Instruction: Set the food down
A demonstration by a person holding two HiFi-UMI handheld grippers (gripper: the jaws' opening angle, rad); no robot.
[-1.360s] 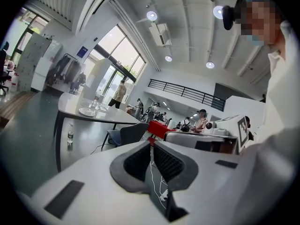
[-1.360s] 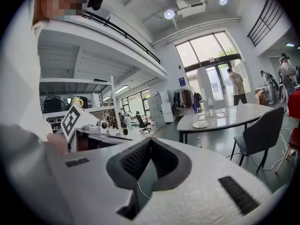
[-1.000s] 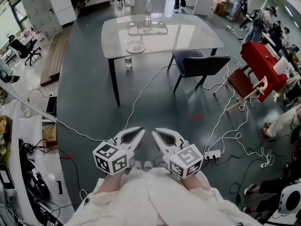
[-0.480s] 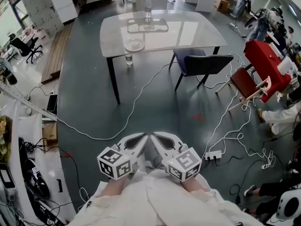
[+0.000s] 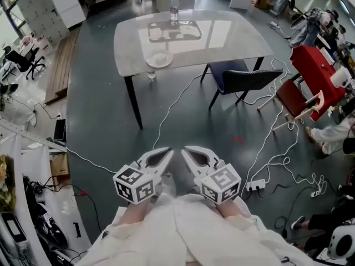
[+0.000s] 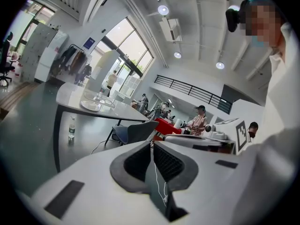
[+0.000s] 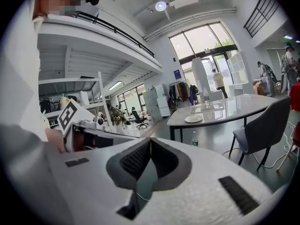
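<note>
Two grippers low in the head view, left gripper (image 5: 166, 152) and right gripper (image 5: 186, 151) side by side, well short of the table (image 5: 233, 35) and pointing toward it. On the table's near edge, a plate (image 5: 159, 60); further in, a clear tray (image 5: 173, 31) and a bottle (image 5: 174, 6); under the table, a second bottle (image 5: 151, 73) on the floor; at the table's right side, a chair (image 5: 244, 77). Too small to tell whether any food on the plate. From the left gripper view: jaws closed pad to pad, nothing between, table and plate far ahead. From the right gripper view: jaws likewise pressed together on nothing, plate ahead at the table's edge. No food carried, then; most likely waiting on the table. Judging by looks: plate stiff, breakable, slick at the rim; best pinched at the near rim and kept level; any food on it probably light and loose, apt to slide if tilted.
</note>
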